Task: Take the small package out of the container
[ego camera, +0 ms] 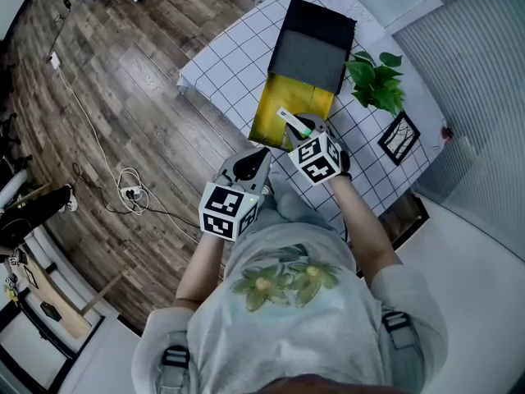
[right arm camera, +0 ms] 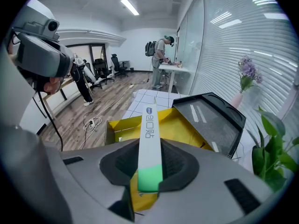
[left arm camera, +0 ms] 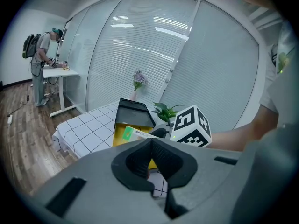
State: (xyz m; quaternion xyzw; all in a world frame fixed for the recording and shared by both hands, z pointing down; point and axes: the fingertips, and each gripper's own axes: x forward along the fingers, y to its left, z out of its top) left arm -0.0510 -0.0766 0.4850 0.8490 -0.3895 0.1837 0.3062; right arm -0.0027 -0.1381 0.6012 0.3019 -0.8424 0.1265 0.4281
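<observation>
A yellow container [ego camera: 267,115] with its black lid [ego camera: 316,43] swung open lies on the grid-patterned tablecloth. My right gripper [ego camera: 302,128] is shut on a small, long white package with a green end [ego camera: 289,121]. In the right gripper view the package [right arm camera: 149,129] sticks out between the pads above the yellow container [right arm camera: 184,129]. My left gripper [ego camera: 261,158] hovers at the container's near edge, to the left of the right one. In its own view the left gripper [left arm camera: 152,146] has its pads together with nothing between them, and the package [left arm camera: 133,134] shows ahead.
A potted plant [ego camera: 377,84] and a small framed picture [ego camera: 399,136] stand right of the container. A flower vase [left arm camera: 138,80] is at the table's far end. Cables [ego camera: 130,191] lie on the wooden floor to the left. Another person [right arm camera: 162,55] stands at a desk far off.
</observation>
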